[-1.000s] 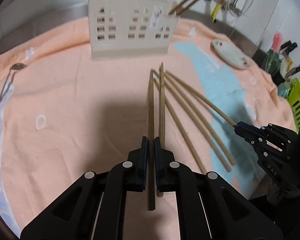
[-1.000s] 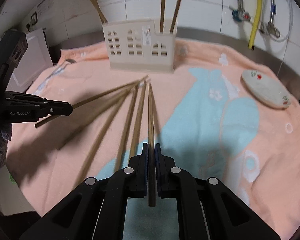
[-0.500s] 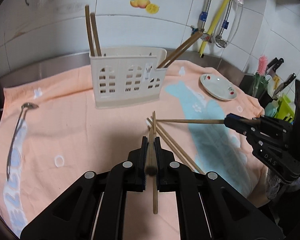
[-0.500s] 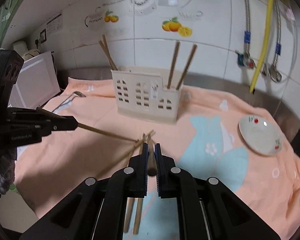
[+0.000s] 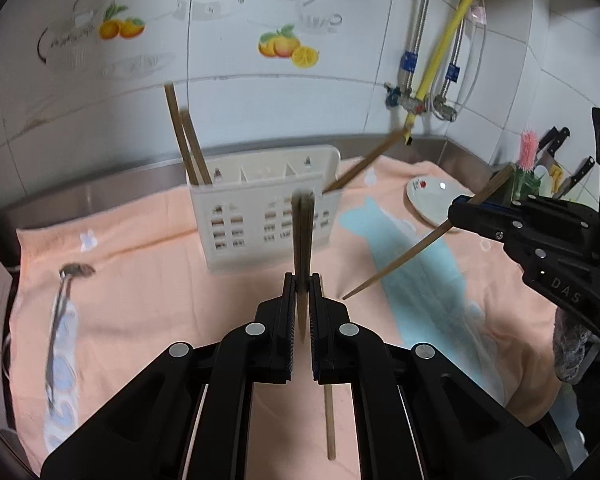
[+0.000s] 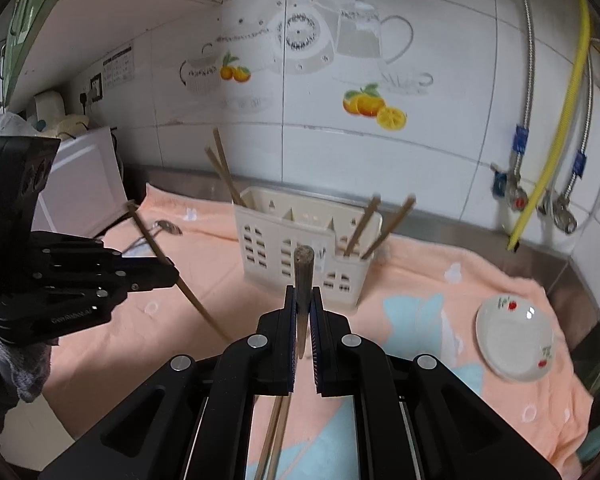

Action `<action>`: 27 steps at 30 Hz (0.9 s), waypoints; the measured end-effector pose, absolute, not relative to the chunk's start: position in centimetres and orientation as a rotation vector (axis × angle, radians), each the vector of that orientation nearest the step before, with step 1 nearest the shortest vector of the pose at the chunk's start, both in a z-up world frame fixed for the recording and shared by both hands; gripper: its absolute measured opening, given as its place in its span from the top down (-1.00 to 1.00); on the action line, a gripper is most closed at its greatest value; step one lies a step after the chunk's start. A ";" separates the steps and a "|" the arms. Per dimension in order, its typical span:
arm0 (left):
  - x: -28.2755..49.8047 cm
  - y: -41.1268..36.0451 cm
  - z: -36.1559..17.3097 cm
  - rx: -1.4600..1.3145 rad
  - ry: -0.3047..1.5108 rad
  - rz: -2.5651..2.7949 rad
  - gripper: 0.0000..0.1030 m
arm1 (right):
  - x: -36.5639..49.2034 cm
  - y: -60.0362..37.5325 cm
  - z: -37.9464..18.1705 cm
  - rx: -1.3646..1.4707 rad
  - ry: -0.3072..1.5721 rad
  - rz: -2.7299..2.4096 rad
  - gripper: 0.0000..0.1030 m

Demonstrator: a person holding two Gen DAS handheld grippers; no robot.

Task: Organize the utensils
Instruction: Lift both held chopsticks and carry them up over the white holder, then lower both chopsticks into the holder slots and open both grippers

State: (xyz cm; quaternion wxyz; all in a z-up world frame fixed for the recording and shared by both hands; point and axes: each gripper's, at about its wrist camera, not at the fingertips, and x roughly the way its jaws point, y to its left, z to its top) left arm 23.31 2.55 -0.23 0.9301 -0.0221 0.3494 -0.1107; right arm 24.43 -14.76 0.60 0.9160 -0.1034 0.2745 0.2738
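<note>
My left gripper (image 5: 302, 280) is shut on a brown chopstick (image 5: 303, 232), lifted above the towel and standing steeply. My right gripper (image 6: 303, 292) is shut on another chopstick (image 6: 303, 272), also lifted and tilted up. Each gripper shows in the other view, the right one (image 5: 460, 210) with its chopstick (image 5: 404, 258) slanting down, the left one (image 6: 168, 276) with its chopstick (image 6: 172, 268). The cream utensil holder (image 5: 264, 220) stands behind, with chopsticks in its left and right compartments; it also shows in the right wrist view (image 6: 300, 248). Loose chopsticks (image 5: 330, 420) lie on the towel under the grippers.
An orange and blue towel (image 5: 140, 304) covers the counter. A metal spoon (image 5: 64, 296) lies at its left. A small white dish (image 6: 514, 338) sits at the right. Pipes and a yellow hose (image 6: 556, 120) hang on the tiled wall. Knives (image 5: 568, 160) stand far right.
Both grippers have risen from the towel, each with one chopstick, and tilted up from pointing down at the pile to facing the holder and wall.
</note>
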 end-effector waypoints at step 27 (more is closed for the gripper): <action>31.7 6.1 12.5 -0.073 0.485 -0.120 0.89 | 33.4 -14.3 10.0 -0.118 0.476 0.525 0.88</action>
